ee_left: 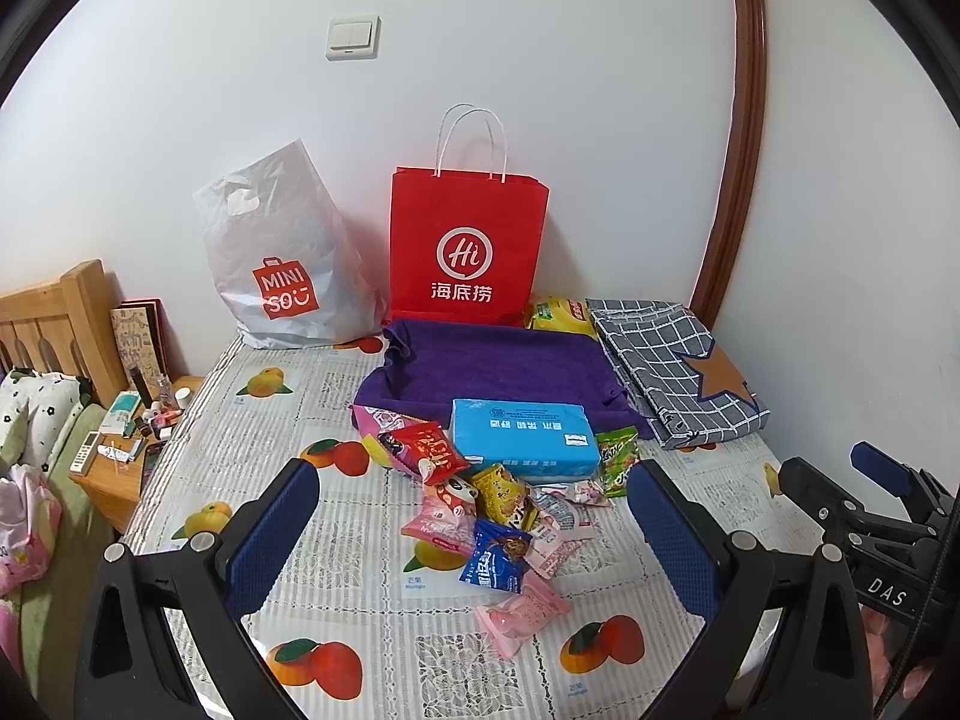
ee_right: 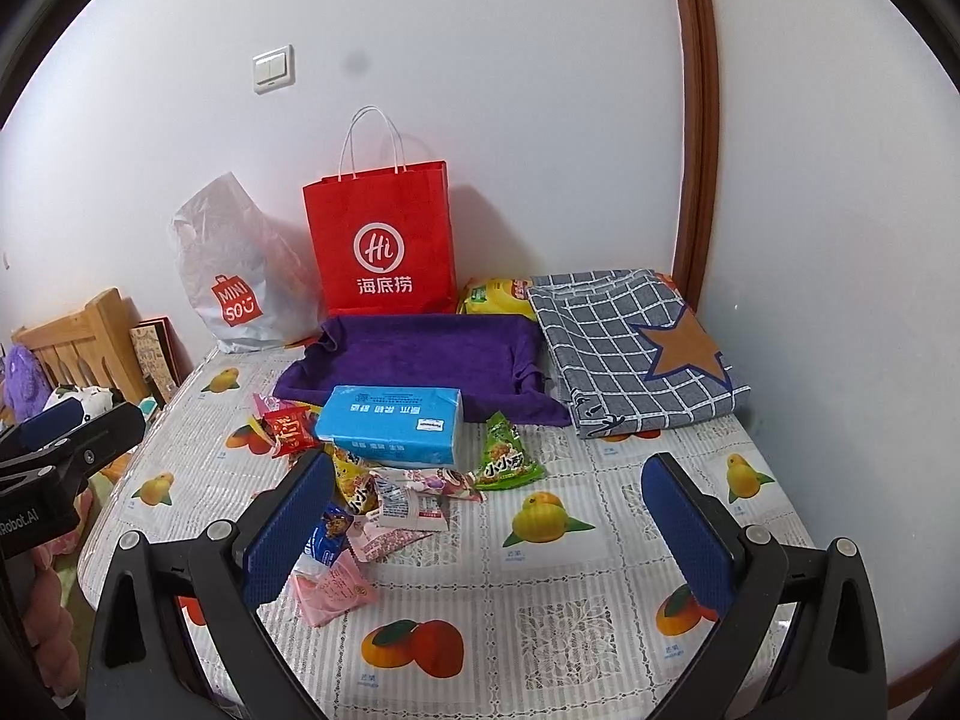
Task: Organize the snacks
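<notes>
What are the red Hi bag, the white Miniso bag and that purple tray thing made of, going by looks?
Red bag: likely matte paper, since it stands stiff with sharp creases and has twisted cord handles. Miniso bag: thin plastic film, crinkled, semi-translucent, with a punched handle hole. Purple tray: soft cloth, seemingly plush or terry, with a fuzzy surface and floppy, slumping walls.
</notes>
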